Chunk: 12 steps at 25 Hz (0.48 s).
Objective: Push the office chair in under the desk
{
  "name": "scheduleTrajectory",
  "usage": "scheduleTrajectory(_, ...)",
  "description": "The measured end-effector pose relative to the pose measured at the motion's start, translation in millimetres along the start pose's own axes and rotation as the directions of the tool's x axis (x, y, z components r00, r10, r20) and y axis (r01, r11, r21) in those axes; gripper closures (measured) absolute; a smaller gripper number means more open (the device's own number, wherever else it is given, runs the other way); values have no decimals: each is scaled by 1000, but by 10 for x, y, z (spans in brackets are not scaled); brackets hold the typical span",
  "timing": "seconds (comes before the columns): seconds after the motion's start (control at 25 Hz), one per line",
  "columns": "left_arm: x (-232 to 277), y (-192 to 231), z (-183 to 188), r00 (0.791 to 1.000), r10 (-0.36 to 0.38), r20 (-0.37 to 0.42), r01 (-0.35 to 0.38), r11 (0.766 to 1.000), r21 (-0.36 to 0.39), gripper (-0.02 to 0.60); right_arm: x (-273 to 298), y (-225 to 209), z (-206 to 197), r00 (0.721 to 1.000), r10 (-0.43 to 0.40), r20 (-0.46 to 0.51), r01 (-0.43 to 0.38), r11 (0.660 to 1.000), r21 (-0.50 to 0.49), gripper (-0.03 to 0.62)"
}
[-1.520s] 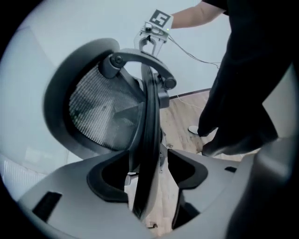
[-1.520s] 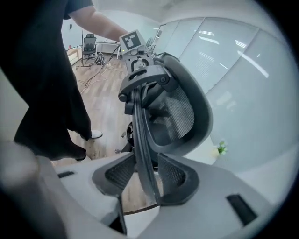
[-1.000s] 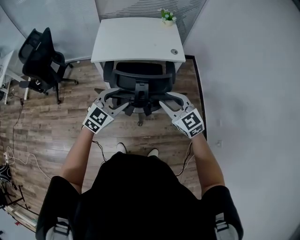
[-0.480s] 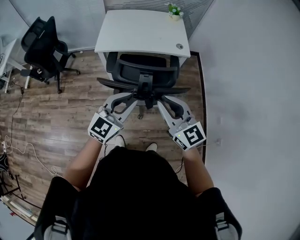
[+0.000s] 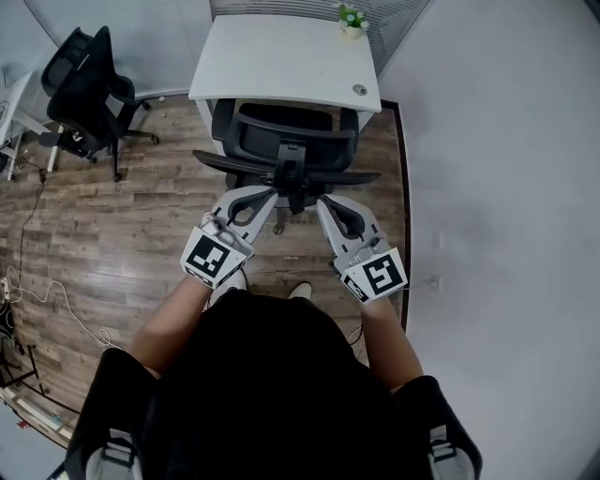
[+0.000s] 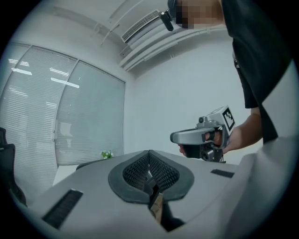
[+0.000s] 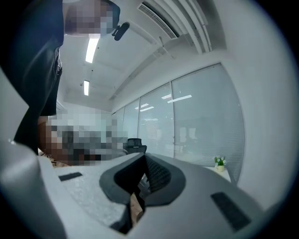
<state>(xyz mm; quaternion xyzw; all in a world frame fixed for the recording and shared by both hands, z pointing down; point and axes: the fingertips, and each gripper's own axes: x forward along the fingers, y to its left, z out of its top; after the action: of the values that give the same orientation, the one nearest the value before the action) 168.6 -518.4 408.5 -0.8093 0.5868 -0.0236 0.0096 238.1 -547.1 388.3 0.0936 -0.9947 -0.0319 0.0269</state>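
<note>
Left gripper (image 5: 268,195) and right gripper (image 5: 322,201) fingers just closed, empty; office chair (image 5: 286,141) partly under desk (image 5: 281,61); pot (image 5: 353,31) holds plant (image 5: 350,15).

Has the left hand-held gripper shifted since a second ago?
Yes. The left hand-held gripper has backed away from the desk, toward the person; its jaws have just been closing, with nothing between them.

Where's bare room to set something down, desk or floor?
The desk is almost all bare, bar the plant in its far right corner and a grommet at its near right. The floor is open between chair and spare chair. Crowded: chair blocks the desk front; cables at far left.
</note>
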Motion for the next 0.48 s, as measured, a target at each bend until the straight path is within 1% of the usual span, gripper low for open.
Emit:
scheduleTrajectory(0.2,3,-21,2,1000,1,7,-1,1000,11,586,14,-21,-6,1000,-3,-1,3,1000,8,591)
scheduleTrajectory(0.48,-34,-8,-31,1000,11,-8,-10,1000,16,586,44,31,-16,1000,17,-1,-17,1000,5,591)
